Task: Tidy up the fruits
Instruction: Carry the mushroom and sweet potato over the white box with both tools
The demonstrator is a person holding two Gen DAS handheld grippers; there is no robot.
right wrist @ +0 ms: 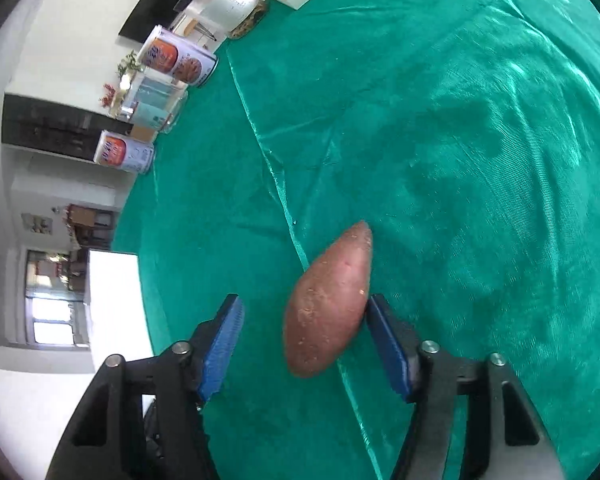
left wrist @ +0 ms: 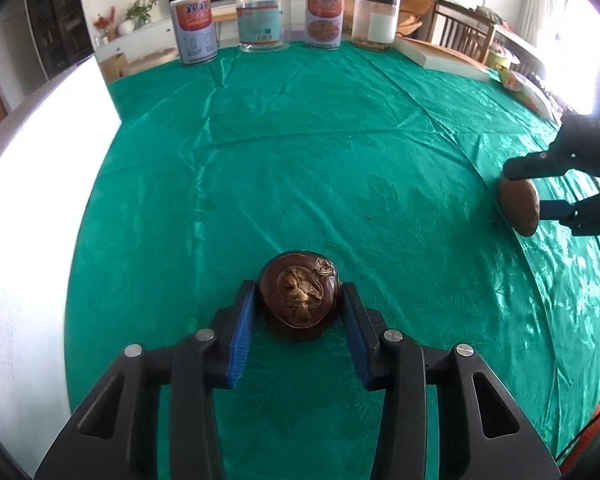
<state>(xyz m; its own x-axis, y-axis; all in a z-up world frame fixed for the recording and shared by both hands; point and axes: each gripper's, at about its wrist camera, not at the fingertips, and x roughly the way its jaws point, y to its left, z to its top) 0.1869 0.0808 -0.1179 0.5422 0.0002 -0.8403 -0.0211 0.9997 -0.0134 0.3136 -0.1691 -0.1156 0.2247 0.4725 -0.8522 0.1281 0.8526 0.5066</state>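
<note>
Left jaws (left wrist: 300, 304) look clamped on the round fruit (left wrist: 298, 295) sitting on the table (left wrist: 300, 160), right jaws (right wrist: 304, 340) half-open around the sweet potato (right wrist: 328, 304), only one pad touching, so squeeze, then lift both.

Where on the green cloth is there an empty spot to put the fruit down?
The widest bare patch is the middle of the green cloth, between the row of jars at the far edge and the round brown fruit near the left gripper. It is crowded along that far edge, and at the right by the sweet potato and the right gripper.
</note>
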